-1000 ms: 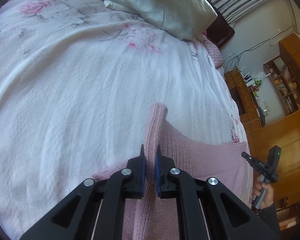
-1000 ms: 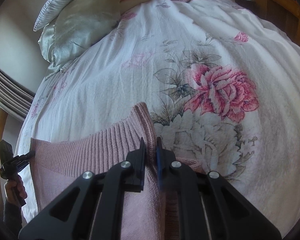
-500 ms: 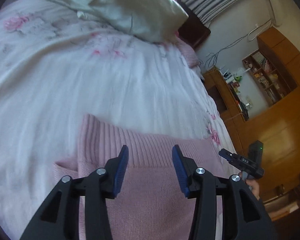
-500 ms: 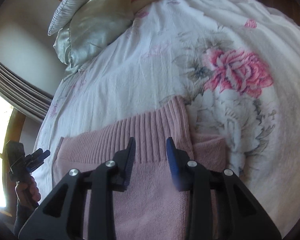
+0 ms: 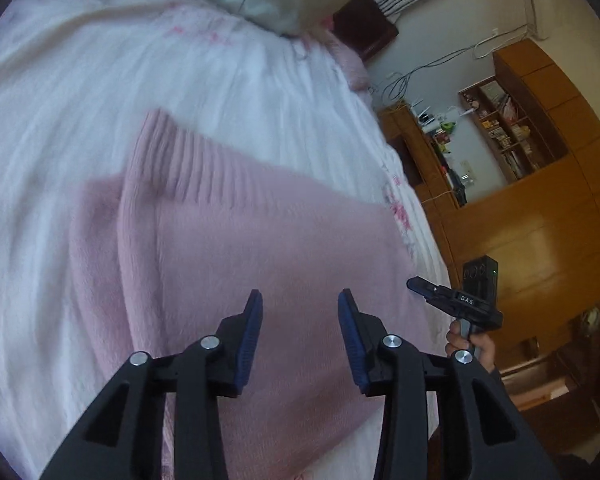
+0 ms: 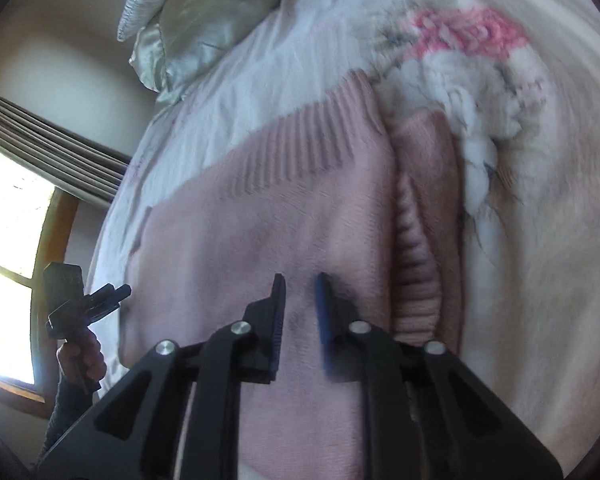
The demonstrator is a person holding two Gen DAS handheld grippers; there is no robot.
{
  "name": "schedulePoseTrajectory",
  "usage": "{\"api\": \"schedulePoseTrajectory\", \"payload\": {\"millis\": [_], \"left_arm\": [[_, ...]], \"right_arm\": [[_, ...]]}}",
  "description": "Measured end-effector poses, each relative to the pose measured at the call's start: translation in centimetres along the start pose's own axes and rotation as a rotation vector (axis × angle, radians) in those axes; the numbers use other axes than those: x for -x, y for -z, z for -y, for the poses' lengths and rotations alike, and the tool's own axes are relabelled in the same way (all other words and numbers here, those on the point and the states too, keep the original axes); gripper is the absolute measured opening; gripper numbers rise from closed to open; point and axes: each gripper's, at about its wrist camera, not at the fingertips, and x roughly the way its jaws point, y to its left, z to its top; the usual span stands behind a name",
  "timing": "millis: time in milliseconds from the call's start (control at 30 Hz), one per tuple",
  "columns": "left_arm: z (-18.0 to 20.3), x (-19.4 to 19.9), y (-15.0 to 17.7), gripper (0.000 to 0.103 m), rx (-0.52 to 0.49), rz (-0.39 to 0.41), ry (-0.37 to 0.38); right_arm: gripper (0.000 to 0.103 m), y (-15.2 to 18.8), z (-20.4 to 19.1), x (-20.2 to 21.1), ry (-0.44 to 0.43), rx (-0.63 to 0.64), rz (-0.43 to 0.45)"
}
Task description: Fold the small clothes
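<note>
The pink sweater [image 5: 260, 232] lay folded flat on the bed [image 5: 60, 120], its ribbed hem toward the pillow [image 6: 204, 28]. The left gripper [image 5: 300, 320] hung over it with jaws wide and empty. The right gripper [image 6: 300, 300] hovered above the sweater's other side, jaws narrowly parted, gripping nothing. A ribbed sleeve [image 6: 414, 272] lay folded along the sweater's right edge.
</note>
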Motion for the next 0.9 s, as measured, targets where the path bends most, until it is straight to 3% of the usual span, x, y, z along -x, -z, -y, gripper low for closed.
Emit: {"api": "schedulePoseTrajectory", "payload": {"millis": [33, 100, 133, 167, 200, 233, 333, 467, 533, 567, 600, 633, 700, 800, 900], "left_arm": [[-1.1, -0.5, 0.2, 0.023, 0.020, 0.004, -0.007], [-1.9, -0.4, 0.1, 0.004, 0.048, 0.020, -0.038], [-1.6, 0.2, 0.1, 0.004, 0.045, 0.034, -0.054], [-0.8, 1.0, 0.4, 0.007, 0.032, 0.058, -0.069], [0.5, 2.1, 1.0, 0.024, 0.005, 0.075, -0.044], [2.0, 2.9, 1.8, 0.031, -0.038, 0.082, 0.006], [5.0, 2.8, 5.2, 0.034, -0.131, 0.029, 0.122], [1.8, -1.1, 7.8, 0.034, -0.052, -0.067, 0.038], [0.1, -0.9, 8.0, 0.013, 0.003, -0.048, 0.035], [0.0, -0.3, 8.1, 0.013, 0.024, -0.034, 0.039], [0.5, 0.4, 8.2, 0.017, 0.019, -0.023, 0.038], [1.6, 1.1, 8.5, 0.030, -0.014, -0.016, 0.051], [4.6, 1.6, 9.5, 0.037, -0.096, -0.027, 0.102], [7.9, -0.7, 10.8, 0.044, -0.187, -0.064, 0.115], [7.2, -3.8, 10.3, 0.046, -0.164, -0.097, 0.066]], "right_arm": [[0.000, 0.0, 0.8, -0.1, -0.004, -0.017, 0.004], [0.000, -0.5, 1.6, 0.6, -0.016, -0.078, 0.020], [0.000, -0.5, 1.2, 1.2, 0.005, -0.080, 0.027], [0.007, -0.2, 0.3, 1.9, 0.022, -0.058, 0.041], [0.009, 0.4, -0.9, 2.8, 0.013, -0.034, 0.054], [0.009, 1.3, -2.4, 3.5, -0.037, -0.006, 0.055], [0.009, 5.2, -7.5, 2.9, -0.135, 0.123, -0.016], [0.007, 9.2, -9.7, -2.6, -0.100, 0.162, -0.152], [0.000, 9.9, -8.5, -4.1, -0.040, 0.160, -0.157], [0.000, 9.9, -7.9, -3.9, -0.057, 0.129, -0.153], [0.000, 9.7, -7.5, -3.2, -0.057, 0.097, -0.146], [0.004, 9.8, -7.7, -2.1, -0.047, 0.094, -0.126], [0.012, 10.3, -9.2, 0.1, -0.095, 0.137, -0.099], [0.014, 11.5, -10.8, -0.2, -0.105, 0.193, -0.110], [0.009, 12.0, -9.5, -2.3, -0.038, 0.187, -0.127]]}}
